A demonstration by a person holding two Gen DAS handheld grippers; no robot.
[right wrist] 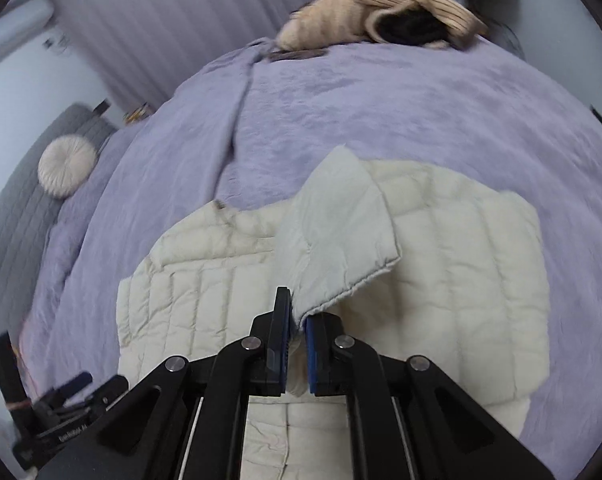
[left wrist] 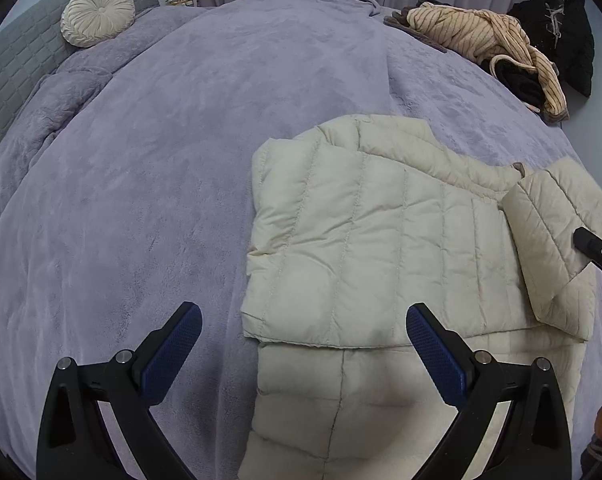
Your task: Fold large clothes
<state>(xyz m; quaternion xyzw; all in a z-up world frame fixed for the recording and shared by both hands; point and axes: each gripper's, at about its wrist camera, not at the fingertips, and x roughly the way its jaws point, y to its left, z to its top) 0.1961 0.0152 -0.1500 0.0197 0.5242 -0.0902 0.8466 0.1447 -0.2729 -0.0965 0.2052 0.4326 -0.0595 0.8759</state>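
A cream quilted jacket [left wrist: 365,240] lies on a bed covered by a lilac blanket [left wrist: 141,180]. In the left wrist view the jacket fills the lower right part of the frame, with one side already folded over the body and its hem reaching the bottom edge. In the right wrist view the jacket [right wrist: 461,260] spreads across the lower middle of the frame.

The left gripper [left wrist: 303,344] hangs above the lower left part of the jacket. Its two blue pads [left wrist: 173,356] stand wide apart and nothing is between them; one finger is over the blanket, the other over the jacket.

The right gripper [right wrist: 297,332] is closed tight on the cuff of the sleeve [right wrist: 341,240], and the fabric is pinched between its blue pads. The sleeve goes up from the jaws toward the middle of the frame, lifted over the body of the jacket. In the left wrist view this sleeve [left wrist: 549,232] is at the right edge, and the tip of the right gripper [left wrist: 589,244] shows there.

A round pleated cushion [left wrist: 97,14] rests at the upper left, against a grey headboard [left wrist: 17,60]. A striped beige garment [left wrist: 489,44] lies crumpled at the upper right, next to a black garment [left wrist: 561,28]. Pale curtains [right wrist: 161,20] hang behind the bed.
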